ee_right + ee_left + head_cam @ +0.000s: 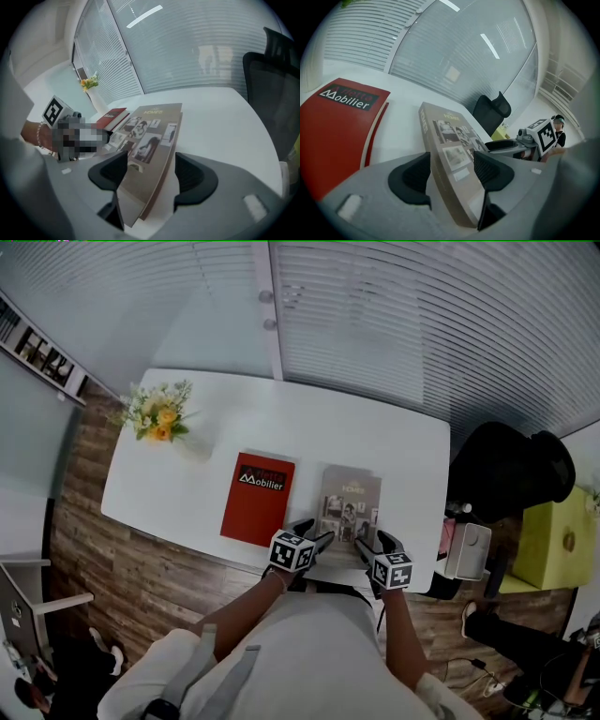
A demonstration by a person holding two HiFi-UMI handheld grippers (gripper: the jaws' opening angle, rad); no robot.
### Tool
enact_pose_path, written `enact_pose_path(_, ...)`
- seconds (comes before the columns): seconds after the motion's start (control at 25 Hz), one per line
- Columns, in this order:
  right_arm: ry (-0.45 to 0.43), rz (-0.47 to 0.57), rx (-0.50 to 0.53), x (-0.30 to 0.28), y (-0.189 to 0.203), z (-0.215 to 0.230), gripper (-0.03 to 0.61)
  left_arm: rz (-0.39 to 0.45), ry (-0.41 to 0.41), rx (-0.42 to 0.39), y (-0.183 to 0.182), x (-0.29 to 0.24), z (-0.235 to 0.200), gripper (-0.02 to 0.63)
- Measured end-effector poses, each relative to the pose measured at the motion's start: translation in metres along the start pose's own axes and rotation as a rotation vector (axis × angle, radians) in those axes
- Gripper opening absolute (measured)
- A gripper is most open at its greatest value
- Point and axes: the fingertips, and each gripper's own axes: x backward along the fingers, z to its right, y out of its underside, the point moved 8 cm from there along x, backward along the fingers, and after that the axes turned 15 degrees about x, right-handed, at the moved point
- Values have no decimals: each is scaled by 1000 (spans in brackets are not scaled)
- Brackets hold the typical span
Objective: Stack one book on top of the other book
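- White table (375,432), two books lying side by side, apart, not stacked.
- Red book (258,499) on the left, flat, nothing touching it.
- Tan book (352,502) on the right, by the table's near edge.
- Left gripper (452,171): jaws wide, tan book's near left corner between the pads, pads not pressing on it.
- Right gripper (150,171): jaws wide, tan book's near right corner between the pads, gaps both sides.
- Flowers (157,415) at the table's far left corner, well apart from both books.
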Motion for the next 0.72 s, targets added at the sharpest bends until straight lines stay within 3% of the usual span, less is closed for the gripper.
enact_pose_path(0.24, -41, 4, -50, -6, 6, -1, 314, -39, -2, 31, 8, -10, -3, 299)
enact_pose_path(0.32, -55, 12, -52, -6, 6, -3, 274, -42, -11, 21, 9, -11, -3, 295)
enact_pose_path(0.72, -36, 40, -65, 2, -1, -12, 245, -31, -27, -4, 4, 0, -1, 249)
